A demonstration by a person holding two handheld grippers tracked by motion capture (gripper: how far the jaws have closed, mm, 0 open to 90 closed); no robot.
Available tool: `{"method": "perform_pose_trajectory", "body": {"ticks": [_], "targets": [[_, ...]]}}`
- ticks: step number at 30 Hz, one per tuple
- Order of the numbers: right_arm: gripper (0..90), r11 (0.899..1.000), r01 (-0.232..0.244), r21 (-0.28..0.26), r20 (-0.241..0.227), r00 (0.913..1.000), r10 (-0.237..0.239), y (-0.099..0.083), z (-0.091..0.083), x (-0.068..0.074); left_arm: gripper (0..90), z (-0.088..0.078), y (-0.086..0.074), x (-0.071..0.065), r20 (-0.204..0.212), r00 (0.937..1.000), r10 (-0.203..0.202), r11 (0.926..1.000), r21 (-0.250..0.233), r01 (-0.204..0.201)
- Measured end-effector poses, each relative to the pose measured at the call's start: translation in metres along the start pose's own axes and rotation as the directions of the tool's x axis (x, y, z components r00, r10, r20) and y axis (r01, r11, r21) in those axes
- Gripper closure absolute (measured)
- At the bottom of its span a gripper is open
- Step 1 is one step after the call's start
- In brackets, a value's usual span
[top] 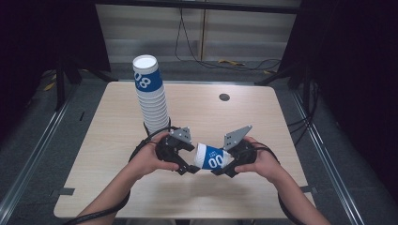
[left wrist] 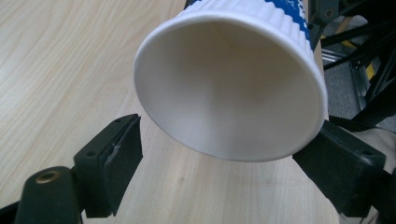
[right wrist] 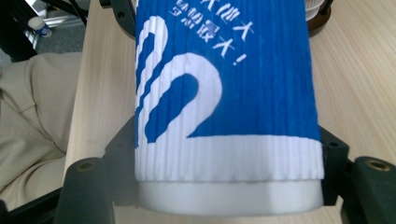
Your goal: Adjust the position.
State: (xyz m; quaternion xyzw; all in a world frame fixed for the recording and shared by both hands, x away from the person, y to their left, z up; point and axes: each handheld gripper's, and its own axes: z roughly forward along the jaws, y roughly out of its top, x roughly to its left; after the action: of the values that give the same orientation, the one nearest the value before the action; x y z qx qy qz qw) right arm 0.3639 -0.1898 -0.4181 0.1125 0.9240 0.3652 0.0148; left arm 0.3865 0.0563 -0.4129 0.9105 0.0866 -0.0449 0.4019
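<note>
Item: single paper cup (top: 212, 158), blue band with white numerals, ribbed white sleeve. It sits at lower centre of the high view, lying level above the pale wood surface (top: 263, 117), held between the two tools. Its open mouth faces frame left, its base frame right.

Item: right hand-held gripper (top: 224, 169), at lower centre-right of the high view, in the person's right hand (top: 261, 161). Its jaws are clamped on the cup near the base end. In the right gripper view the cup (right wrist: 228, 107) spans the frame's middle, one black jaw pressed against each side of the white lower band.

Item: left hand-held gripper (top: 188, 168), at lower centre-left of the high view, in the person's left hand (top: 149, 160). Its jaws stand apart at the cup's mouth. In the left gripper view the cup's rim (left wrist: 229, 84) takes the upper centre; the left-hand jaw is clear of the rim with wood showing between, and the right-hand jaw lies just under the rim's lower right edge. I cannot tell whether that jaw touches it.

Item: stack of nested cups (top: 150, 93), same print, upright at upper left-centre of the high view, behind the left hand.

Item: small dark round port (top: 224, 97), set in the surface, upper centre.
</note>
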Motion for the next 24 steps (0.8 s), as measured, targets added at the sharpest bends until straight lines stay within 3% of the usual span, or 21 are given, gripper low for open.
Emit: {"method": "perform_pose_trajectory", "body": {"ticks": [7, 10, 24], "targets": [[29.7, 0.999, -0.024, -0.034, -0.001, 0.9997, 0.024, -0.0042, -0.0006, -0.0007, 15.9, -0.0021, -0.0065, 0.0013, 0.004, 0.9991, -0.041, 0.9949, -0.092, 0.041], [29.7, 0.999, -0.028, -0.046, -0.004, 0.9996, 0.027, -0.0048, -0.0014, -0.0012, 15.7, -0.0025, -0.0084, 0.0017, 0.002, 0.9992, -0.041, 0.9926, -0.115, 0.041], [29.7, 0.997, -0.026, -0.071, -0.01, 0.9996, 0.025, -0.0043, -0.0021, -0.0008, 14.5, 0.0055, -0.0096, 0.0013, 0.024, 0.999, -0.036, 0.9837, -0.175, 0.04]]}}
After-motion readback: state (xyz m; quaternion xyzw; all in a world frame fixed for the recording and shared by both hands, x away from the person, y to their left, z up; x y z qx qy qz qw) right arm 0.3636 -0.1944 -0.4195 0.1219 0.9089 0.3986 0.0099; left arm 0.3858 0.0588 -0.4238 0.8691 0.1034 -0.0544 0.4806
